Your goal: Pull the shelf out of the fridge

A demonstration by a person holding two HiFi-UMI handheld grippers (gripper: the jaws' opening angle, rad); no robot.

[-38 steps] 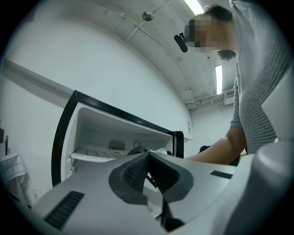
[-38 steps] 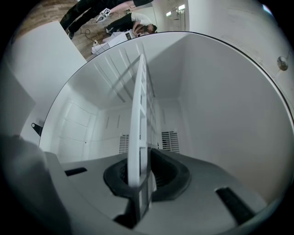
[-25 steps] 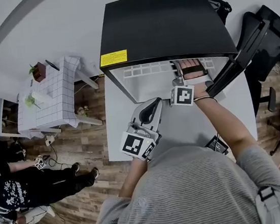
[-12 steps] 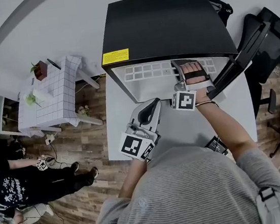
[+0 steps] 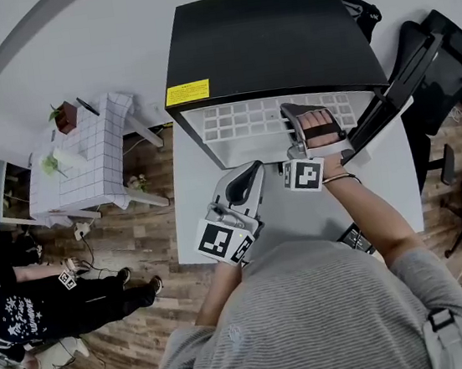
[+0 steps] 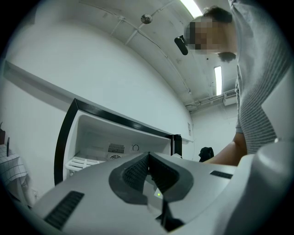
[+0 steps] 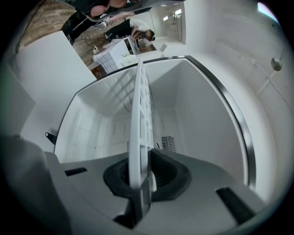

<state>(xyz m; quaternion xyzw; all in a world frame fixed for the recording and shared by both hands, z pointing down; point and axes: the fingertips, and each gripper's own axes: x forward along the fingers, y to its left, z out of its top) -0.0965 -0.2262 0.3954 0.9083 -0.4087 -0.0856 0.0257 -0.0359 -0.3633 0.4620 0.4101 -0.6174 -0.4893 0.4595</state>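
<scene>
At the fridge [image 5: 271, 39] mouth, far edge of tabletop [image 5: 197, 217]: right gripper [image 7: 140, 181] fingers pinch the white shelf [image 7: 140, 114] by its front rim (grip for pulling), shelf partly drawn out; left gripper [image 6: 148, 158] fingers pressed together, empty, parked clear.

one fridge [image 5: 267, 40], one shelf [image 5: 235, 121], one left tool [image 6: 148, 158], one right tool [image 7: 140, 159], one white table [image 5: 193, 205], one checked table [image 5: 84, 161].

**Head view:** from above the person, looking steeply down on the fridge [image 5: 271, 39] at the far edge of the desk [image 5: 189, 185].
**Left gripper view:** low, near the front edge, tilted up toward the open fridge.
**Right gripper view:** rolled sideways at the fridge mouth, sighting closely along the shelf [image 7: 140, 114].

All three views share the fridge interior.
</scene>
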